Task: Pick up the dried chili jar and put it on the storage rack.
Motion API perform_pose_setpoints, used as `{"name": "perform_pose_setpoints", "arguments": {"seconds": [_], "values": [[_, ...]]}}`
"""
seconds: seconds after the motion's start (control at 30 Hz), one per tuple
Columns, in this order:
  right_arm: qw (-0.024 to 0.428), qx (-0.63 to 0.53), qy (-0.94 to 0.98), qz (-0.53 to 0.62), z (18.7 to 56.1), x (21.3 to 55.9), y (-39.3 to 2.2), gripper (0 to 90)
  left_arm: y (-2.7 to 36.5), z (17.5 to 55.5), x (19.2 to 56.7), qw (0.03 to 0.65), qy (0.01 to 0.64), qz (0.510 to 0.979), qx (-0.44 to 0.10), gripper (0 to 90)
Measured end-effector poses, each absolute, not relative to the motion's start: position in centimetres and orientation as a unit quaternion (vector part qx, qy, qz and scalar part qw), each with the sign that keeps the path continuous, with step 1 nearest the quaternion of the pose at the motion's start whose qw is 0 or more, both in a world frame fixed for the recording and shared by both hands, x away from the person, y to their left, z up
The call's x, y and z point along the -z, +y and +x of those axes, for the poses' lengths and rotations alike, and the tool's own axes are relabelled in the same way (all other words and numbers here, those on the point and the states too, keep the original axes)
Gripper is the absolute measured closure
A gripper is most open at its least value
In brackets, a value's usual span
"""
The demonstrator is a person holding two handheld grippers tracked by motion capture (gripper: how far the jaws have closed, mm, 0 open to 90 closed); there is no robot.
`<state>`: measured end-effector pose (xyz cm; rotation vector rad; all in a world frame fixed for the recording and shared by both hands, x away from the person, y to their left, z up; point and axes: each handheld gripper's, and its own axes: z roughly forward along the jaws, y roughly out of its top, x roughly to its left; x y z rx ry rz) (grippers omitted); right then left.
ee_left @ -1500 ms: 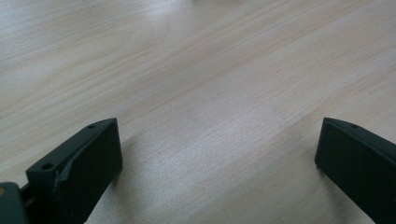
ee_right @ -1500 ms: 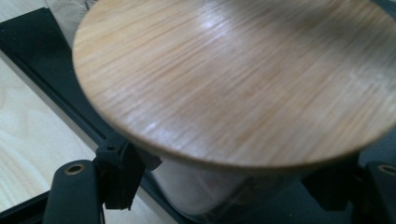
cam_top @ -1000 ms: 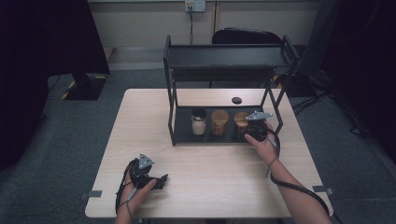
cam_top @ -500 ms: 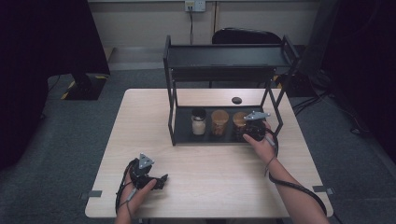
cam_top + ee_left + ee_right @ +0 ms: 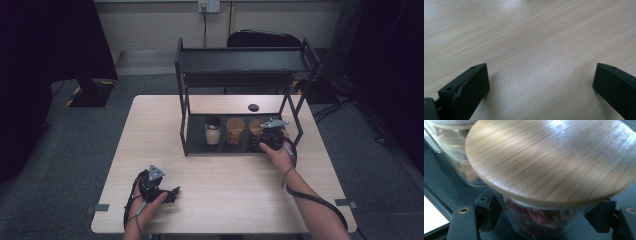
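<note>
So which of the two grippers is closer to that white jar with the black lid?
Right. The right gripper is at the same shelf tray, two jars along from the white jar. The left gripper lies on the table's near edge.

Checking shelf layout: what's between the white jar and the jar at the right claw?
One wooden-lidded jar, between the white jar and the right claw, in the high view.

A pale wooden surface [image 5: 220, 200] stood on grey carpet [image 5: 75, 165]. Behind it ran a light wall [image 5: 150, 20] with a white socket [image 5: 209, 6] and a cable hanging down from it. A dark chair [image 5: 262, 39] sat at the far side. Black curtains [image 5: 45, 40] hung at left, and deep shadow covered the right.
</note>
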<state>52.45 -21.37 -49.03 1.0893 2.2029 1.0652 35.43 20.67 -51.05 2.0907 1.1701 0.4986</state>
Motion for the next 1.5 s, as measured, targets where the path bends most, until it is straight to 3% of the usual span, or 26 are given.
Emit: {"name": "perform_pose_setpoints", "arguments": {"seconds": [0.93, 1.07, 1.2, 1.5], "values": [[0.227, -0.379, 0.799, 0.407, 52.7, 49.2, -21.1, 23.5, 20.7, 35.4, 51.0, 0.34, 0.45, 0.803, -0.191, 0.0], [0.228, -0.378, 0.799, 0.408, 52.5, 49.3, -21.2, 10.7, 20.7, 35.4, 51.0, 0.34, 0.449, 0.804, -0.191, 0.0], [0.232, -0.379, 0.797, 0.41, 52.2, 49.3, -21.3, 4.1, 20.7, 35.4, 51.0, 0.341, 0.449, 0.804, -0.191, 0.0], [0.228, -0.376, 0.792, 0.422, 51.6, 48.7, -22.3, 2.2, 20.7, 35.4, 51.1, 0.341, 0.448, 0.804, -0.191, 0.0]]}}
